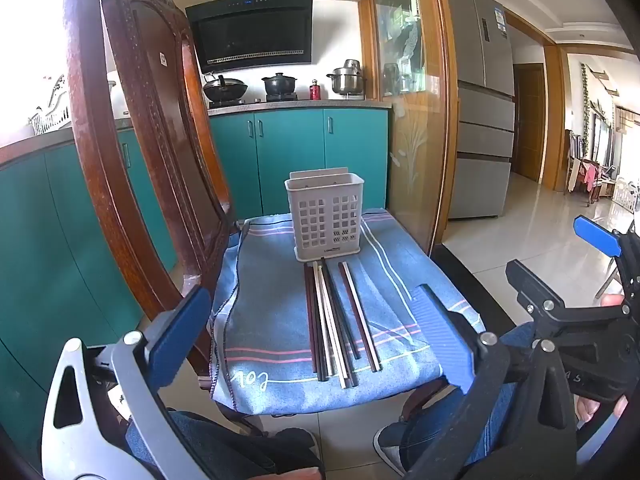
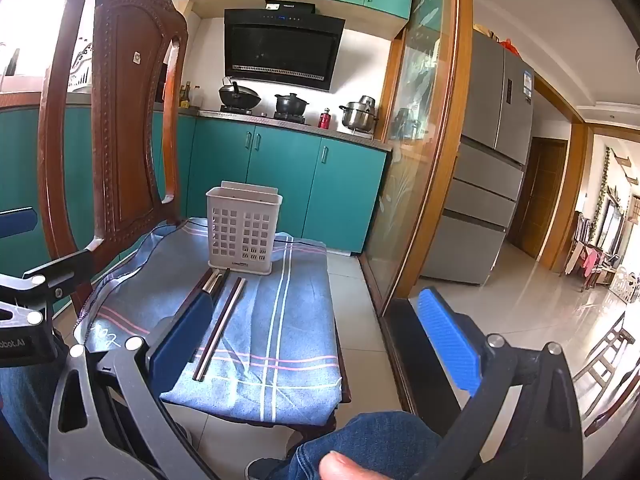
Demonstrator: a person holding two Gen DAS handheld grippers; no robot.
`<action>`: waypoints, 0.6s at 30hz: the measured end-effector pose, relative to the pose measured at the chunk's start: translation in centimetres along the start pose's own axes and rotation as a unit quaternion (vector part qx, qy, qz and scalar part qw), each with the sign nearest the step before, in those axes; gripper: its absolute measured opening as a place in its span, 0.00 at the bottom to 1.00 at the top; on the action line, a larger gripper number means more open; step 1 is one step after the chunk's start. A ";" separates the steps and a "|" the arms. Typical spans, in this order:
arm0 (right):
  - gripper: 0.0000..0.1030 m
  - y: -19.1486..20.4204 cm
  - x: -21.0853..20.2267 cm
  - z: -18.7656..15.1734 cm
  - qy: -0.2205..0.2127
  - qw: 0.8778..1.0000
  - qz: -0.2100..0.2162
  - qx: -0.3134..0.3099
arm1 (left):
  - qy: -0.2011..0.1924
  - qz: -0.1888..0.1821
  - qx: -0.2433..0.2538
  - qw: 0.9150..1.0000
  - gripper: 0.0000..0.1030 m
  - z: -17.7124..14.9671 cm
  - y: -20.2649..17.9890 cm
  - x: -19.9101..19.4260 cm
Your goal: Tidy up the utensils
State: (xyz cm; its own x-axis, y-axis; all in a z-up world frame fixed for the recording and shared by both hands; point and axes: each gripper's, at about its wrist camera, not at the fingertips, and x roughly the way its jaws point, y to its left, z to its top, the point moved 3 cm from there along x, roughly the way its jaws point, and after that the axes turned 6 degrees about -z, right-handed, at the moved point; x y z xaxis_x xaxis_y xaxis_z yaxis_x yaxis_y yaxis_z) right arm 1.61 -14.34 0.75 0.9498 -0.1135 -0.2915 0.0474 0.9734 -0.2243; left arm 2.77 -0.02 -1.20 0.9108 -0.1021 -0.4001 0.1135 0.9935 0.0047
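Both left tongs (image 1: 308, 336) and right tongs (image 2: 320, 344) gape wide, empty, before dark and pale chopsticks (image 1: 336, 320) beside a perforated grey holder (image 1: 326, 218).

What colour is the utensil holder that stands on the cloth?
Light grey, with square holes in its walls. The utensil holder shows best in the left wrist view.

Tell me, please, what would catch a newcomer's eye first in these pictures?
Probably the pale perforated utensil holder standing upright at the far end of a blue striped cloth draped over a chair seat. Just in front of it lies a row of chopsticks, dark and light, flat on the cloth. Both grippers, left and right, hang open and empty nearby.
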 end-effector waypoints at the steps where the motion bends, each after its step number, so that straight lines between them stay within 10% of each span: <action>1: 0.97 0.0 0.0 0.0 0.000 1.000 0.000 0.000 | -0.001 0.000 -0.001 1.000 0.97 0.0 0.0 0.0; 18: 0.97 0.1 -0.1 0.0 -0.001 1.000 -0.001 -0.001 | 0.000 -0.001 -0.001 1.000 0.97 0.0 0.0 0.0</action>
State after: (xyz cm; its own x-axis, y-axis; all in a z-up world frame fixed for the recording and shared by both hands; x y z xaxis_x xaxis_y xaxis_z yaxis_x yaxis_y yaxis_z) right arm 1.53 -14.27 0.76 0.9503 -0.1156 -0.2891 0.0495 0.9728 -0.2261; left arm 2.78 -0.01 -1.21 0.9101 -0.1047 -0.4010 0.1147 0.9934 0.0010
